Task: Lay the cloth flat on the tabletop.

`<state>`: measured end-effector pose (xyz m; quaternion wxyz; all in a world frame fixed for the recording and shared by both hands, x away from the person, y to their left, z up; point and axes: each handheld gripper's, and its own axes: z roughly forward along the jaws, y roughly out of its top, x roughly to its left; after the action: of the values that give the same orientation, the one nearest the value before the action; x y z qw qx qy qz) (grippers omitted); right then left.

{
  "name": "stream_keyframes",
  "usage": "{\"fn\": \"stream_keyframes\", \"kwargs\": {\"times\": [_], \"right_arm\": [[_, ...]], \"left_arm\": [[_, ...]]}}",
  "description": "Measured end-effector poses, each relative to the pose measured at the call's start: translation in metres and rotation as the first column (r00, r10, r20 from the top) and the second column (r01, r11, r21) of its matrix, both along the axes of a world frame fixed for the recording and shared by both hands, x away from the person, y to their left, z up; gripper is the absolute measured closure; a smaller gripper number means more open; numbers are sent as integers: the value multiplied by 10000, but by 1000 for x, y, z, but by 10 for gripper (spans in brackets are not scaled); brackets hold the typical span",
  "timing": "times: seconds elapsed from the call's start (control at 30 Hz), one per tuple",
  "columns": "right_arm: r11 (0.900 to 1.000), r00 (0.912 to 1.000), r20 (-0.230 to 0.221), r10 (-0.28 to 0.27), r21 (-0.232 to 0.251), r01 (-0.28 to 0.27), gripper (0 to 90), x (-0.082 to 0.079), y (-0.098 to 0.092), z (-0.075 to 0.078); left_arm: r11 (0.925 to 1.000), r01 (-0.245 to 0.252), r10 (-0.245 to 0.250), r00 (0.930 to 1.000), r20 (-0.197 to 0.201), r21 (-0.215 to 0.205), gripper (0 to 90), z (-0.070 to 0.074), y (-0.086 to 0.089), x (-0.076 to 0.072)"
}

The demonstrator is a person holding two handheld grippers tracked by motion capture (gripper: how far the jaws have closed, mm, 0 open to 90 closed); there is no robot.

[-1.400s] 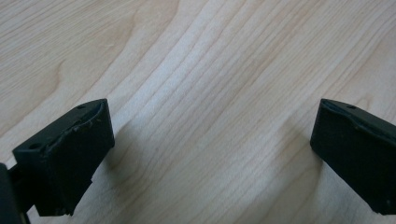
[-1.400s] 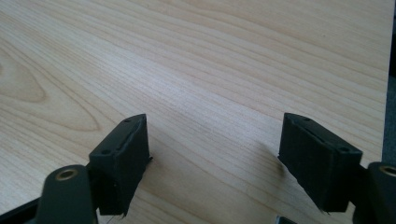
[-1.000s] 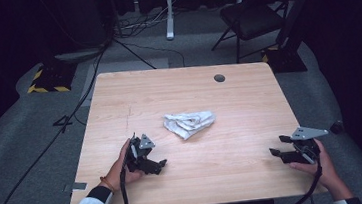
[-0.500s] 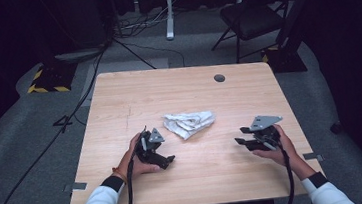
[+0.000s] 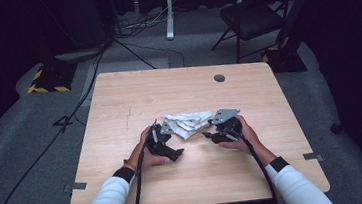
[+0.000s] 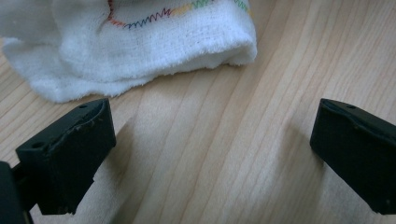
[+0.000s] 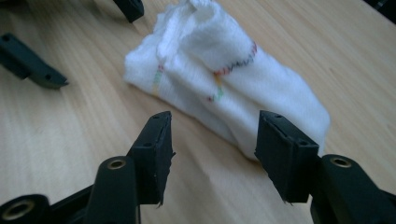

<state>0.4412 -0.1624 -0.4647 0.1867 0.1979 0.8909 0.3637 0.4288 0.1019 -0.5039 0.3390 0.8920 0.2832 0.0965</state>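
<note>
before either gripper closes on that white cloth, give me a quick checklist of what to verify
1. Left gripper jaws open with nothing between them: ok.
2. Right gripper jaws apart, after some closing and reopening just now, with nothing pinched: ok.
3. White cloth lies crumpled on the table, free of both grippers: ok.
4. Cloth edge within the left gripper's line: not ok, the edge lies ahead of the jaw tips, off to one side.
5. Cloth fold lined up between the right gripper's jaws: ok, it sits just beyond them.
6. Whether a single layer or several would be caught: cannot tell.
</note>
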Motion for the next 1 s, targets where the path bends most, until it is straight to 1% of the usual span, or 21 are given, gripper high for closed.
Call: {"fn": "stream_keyframes", "kwargs": {"times": [0.03, 0.07, 0.1, 0.13, 0.23, 0.27, 0.3, 0.33, 0.37, 0.4, 0.43, 0.5, 0.57, 0.67, 0.73, 0.77, 0.83, 0.9, 0.93, 1.0], "right_arm": [[10000, 10000, 41, 50, 25, -51, 451, 6, 7, -1], [10000, 10000, 41, 50, 25, -51, 451, 6, 7, -1], [10000, 10000, 94, -12, -28, 12, 451, 11, 14, -2], [10000, 9998, 169, -38, -91, 40, 454, 13, 17, -3], [9995, 9994, 284, -217, -233, 223, 527, 17, 22, -6], [9994, 9994, 282, -181, -292, 189, 566, 18, 22, -7], [9994, 9994, 282, -181, -292, 189, 566, 18, 22, -7], [9995, 9996, 229, -153, -257, 159, 714, 17, 15, -6], [9998, 9996, 237, -138, -156, 141, 771, 17, 12, -5], [9998, 9996, 237, -138, -156, 141, 771, 17, 12, -5], [9999, 9996, 262, -119, -75, 121, 818, 17, 7, -4], [9998, 9997, 196, -129, 158, 126, 860, 17, -3, -2], [10000, 9997, 224, -46, 60, 44, 870, 17, -7, -2], [9999, 9999, 139, -90, 139, 88, 877, 16, -14, -1], [9999, 9998, 164, -76, 112, 74, 878, 15, -16, 0], [9998, 9996, 216, -160, 105, 158, 878, 14, -20, 2], [9996, 9996, 185, -229, 171, 226, 878, 13, -24, 3], [9990, 9990, 150, -417, 196, 414, 878, 11, -35, 4], [9990, 9990, 150, -417, 196, 414, 878, 11, -35, 4], [9980, 9982, 80, -595, 213, 593, 878, 11, -43, 4]], "left_arm": [[10000, 30, -30, 10000, 24, -9, 3, 0, -1, 1], [10000, 30, -30, 10000, 24, -9, 3, 0, -1, 1], [10000, 30, -30, 10000, 25, -12, 4, 0, -1, 1], [10000, 33, -33, 10000, 27, -9, 3, 0, -1, 1], [10000, 26, -26, 10000, 45, 2, 5, 0, 0, 0], [10000, 26, -26, 10000, 45, 2, 7, 0, 0, 0], [10000, 9, -9, 10000, 29, 0, 7, 0, 0, 0], [10000, 53, -53, 10000, 37, 3, 10, 0, 1, -1], [10000, 53, -53, 10000, 37, 3, 10, 0, 1, -1], [10000, 96, -96, 9999, 34, -2, 10, 0, 1, -2], [9999, 164, -164, 9998, 67, -8, 9, 0, 3, -4], [9999, 147, -147, 9999, 40, -20, 9, 0, 5, -5], [10000, 48, -48, 10000, 48, 3, 9, 0, 7, -6], [10000, 44, -44, 10000, 53, 0, 9, 0, 9, -5], [10000, 12, -12, 10000, 43, -4, 9, 0, 10, -5], [10000, -65, 65, 10000, -3, 69, 9, 1, 12, -5], [9999, -86, 86, 10000, -35, 119, 9, 1, 14, -4], [9999, -68, 69, 9999, -77, 159, 26, 2, 15, -2], [9998, -72, 74, 9999, -80, 210, 26, 3, 16, -1], [9994, -343, 343, 9994, -27, 72, 65, 3, 16, 0]]}}
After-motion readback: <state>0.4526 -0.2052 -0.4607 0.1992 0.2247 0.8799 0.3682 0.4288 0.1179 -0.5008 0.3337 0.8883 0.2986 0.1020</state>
